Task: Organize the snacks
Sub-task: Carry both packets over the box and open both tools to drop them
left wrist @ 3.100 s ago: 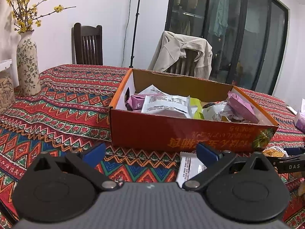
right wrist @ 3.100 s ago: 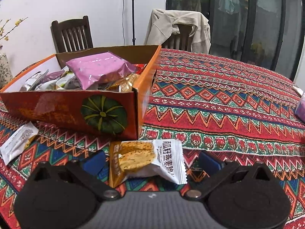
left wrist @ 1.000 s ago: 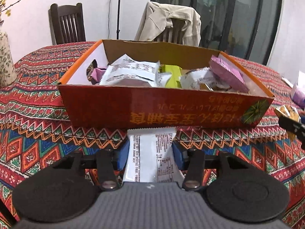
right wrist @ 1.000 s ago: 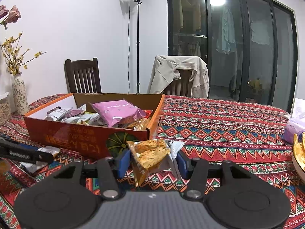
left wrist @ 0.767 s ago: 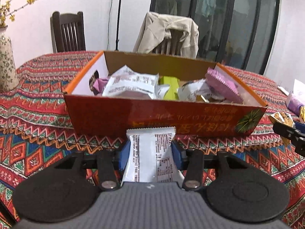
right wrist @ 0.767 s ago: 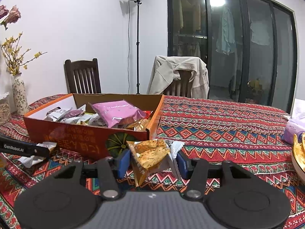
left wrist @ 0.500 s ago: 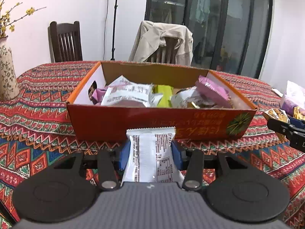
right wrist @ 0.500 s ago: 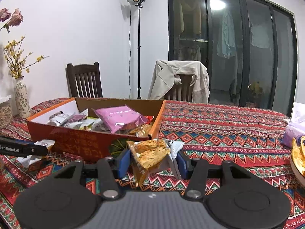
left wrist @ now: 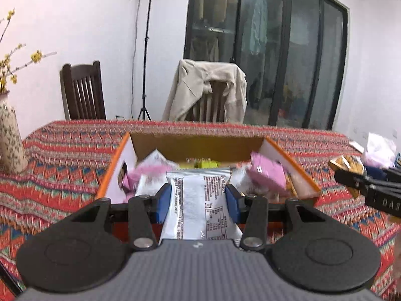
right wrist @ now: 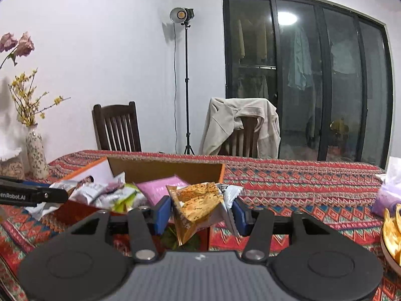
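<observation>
My left gripper [left wrist: 199, 195] is shut on a white snack packet [left wrist: 200, 208] with printed text, held in the air just in front of the orange cardboard box [left wrist: 115, 165]. The box holds several snacks, among them a pink packet [left wrist: 268, 173]. My right gripper [right wrist: 200, 209] is shut on an orange-and-white cracker packet [right wrist: 198, 203], lifted near the box's right end [right wrist: 221, 173]. The right gripper also shows at the right edge of the left wrist view [left wrist: 371, 190], and the left one at the left edge of the right wrist view [right wrist: 32, 193].
A patterned red tablecloth [right wrist: 300, 188] covers the table. A flowered vase [left wrist: 10, 140] stands at the left. A bowl of orange chips [right wrist: 393, 228] and a purple-white packet [right wrist: 388, 195] lie at the right. Two chairs [right wrist: 117, 130] and a light stand [right wrist: 186, 87] are behind the table.
Both grippers have risen with their packets still clamped, so the box now sits lower in both views and its inside shows more. The left gripper tilted upward a little.
</observation>
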`<state>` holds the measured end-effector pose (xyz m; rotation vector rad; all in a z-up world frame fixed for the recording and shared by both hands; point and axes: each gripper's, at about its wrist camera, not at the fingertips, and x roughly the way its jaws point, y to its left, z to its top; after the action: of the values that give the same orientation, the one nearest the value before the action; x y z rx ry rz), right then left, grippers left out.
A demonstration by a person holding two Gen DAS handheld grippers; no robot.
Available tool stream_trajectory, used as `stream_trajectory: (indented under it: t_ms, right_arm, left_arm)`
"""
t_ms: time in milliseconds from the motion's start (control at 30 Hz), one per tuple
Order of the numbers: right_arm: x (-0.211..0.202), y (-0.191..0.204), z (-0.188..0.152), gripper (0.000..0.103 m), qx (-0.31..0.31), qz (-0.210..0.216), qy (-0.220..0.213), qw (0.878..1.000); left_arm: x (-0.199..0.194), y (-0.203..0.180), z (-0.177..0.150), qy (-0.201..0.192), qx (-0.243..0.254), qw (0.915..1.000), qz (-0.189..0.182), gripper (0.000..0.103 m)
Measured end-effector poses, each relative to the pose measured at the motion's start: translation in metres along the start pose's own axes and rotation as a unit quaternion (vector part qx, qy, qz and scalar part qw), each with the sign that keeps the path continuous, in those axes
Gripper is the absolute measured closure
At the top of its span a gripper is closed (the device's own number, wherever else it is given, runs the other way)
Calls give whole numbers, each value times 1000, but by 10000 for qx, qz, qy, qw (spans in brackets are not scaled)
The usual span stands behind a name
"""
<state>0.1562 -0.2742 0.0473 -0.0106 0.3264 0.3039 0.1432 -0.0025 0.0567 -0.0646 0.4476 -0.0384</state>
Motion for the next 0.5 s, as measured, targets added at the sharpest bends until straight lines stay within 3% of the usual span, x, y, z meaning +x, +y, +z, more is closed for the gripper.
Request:
stream_trajectory:
  t_ms: [500]
  right_arm:
    - [65,35,54,52,-46,184,-12,9998]
  left_arm:
    - [54,11,65,-319,-325,9980,433,56]
